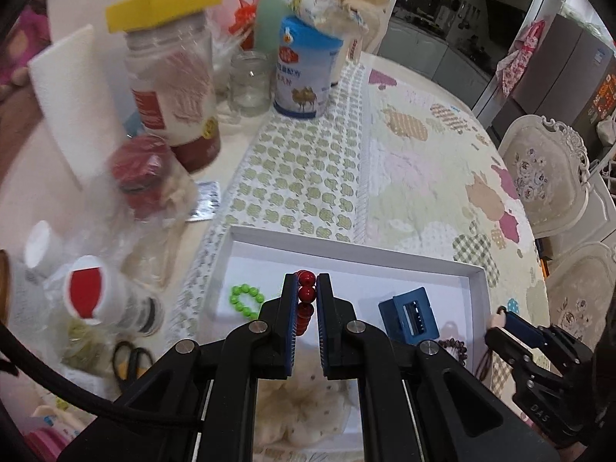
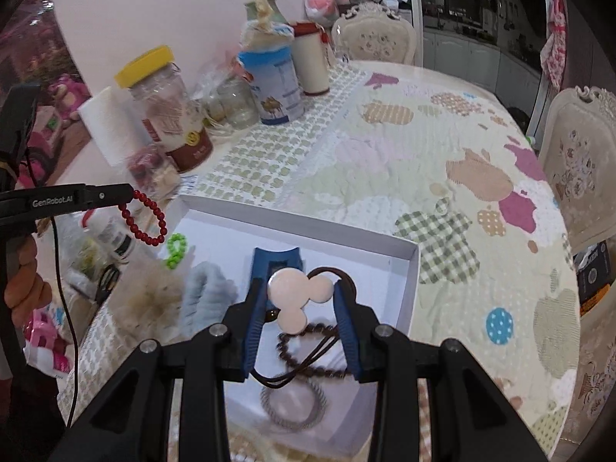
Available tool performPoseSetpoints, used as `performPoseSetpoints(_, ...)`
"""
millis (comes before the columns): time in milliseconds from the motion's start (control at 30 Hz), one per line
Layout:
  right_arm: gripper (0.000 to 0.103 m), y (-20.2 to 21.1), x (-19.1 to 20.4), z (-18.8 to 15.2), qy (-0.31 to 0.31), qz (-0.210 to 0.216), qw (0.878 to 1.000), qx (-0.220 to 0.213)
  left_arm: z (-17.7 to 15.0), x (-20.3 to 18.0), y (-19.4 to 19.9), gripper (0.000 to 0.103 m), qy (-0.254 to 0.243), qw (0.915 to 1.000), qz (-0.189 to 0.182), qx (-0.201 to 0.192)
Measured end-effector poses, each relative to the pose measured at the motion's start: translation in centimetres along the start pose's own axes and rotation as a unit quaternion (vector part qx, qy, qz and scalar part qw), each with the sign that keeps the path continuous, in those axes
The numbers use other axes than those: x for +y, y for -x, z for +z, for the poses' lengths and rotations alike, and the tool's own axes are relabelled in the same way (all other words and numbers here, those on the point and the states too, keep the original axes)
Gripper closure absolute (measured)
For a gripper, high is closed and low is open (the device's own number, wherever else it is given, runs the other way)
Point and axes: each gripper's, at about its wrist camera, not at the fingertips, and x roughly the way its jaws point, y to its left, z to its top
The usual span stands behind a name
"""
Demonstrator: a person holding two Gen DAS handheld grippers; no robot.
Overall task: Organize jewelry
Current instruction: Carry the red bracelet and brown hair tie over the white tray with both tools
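Left claw [image 1: 307,293] pinches the red beads [image 1: 306,292] above the box [image 1: 475,296], likely for placing, while right claw [image 2: 300,300] clamps the hair tie [image 2: 298,298].

Domestic dining area adjoining a kitchen. A round table [image 2: 442,146] under a patchwork cloth carries food containers at 11 o'clock: a yellow-lidded jar [image 1: 169,65] and a blue milk-powder tin [image 1: 304,73]. Ornate upholstered chairs [image 1: 546,173] stand at 3 o'clock; kitchen cabinets [image 2: 462,50] and a refrigerator [image 1: 569,65] lie at 1 o'clock.
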Motion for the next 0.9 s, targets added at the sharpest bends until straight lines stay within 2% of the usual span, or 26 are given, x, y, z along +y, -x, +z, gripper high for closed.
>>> performPoseSetpoints(300, 0.067, -6.4, -3.0, 0.5, -0.02, -0.014, 0.999, 0.039, -0.2, -0.1, -5.6, 0.095, 0.013, 0.999, -0.004, 0.044)
performPoseSetpoints(600, 0.066, -10.3, -3.8, 0.7, -0.011, -0.03, 0.998, 0.052, -0.9, 1.5, -7.4, 0.095, 0.038, 0.9976, 0.0, 0.058)
performPoseSetpoints(733, 0.064, -10.1, -3.8, 0.7, -0.011, -0.029, 0.998, 0.051, -1.3, 1.9, -6.9, 0.075, 0.048, 0.9972, -0.004, 0.058)
performPoseSetpoints(833, 0.056, -8.5, -3.8, 0.6, -0.018, -0.025, 0.999, 0.034, -1.7, 2.0, -5.9, 0.072, 0.045, 0.9977, 0.005, 0.051)
performPoseSetpoints(900, 0.056, -7.2, -3.8, 0.4, -0.025, -0.021, 0.999, 0.023, -2.1, 2.1, -5.1, 0.071, 0.043, 0.998, 0.011, 0.045)
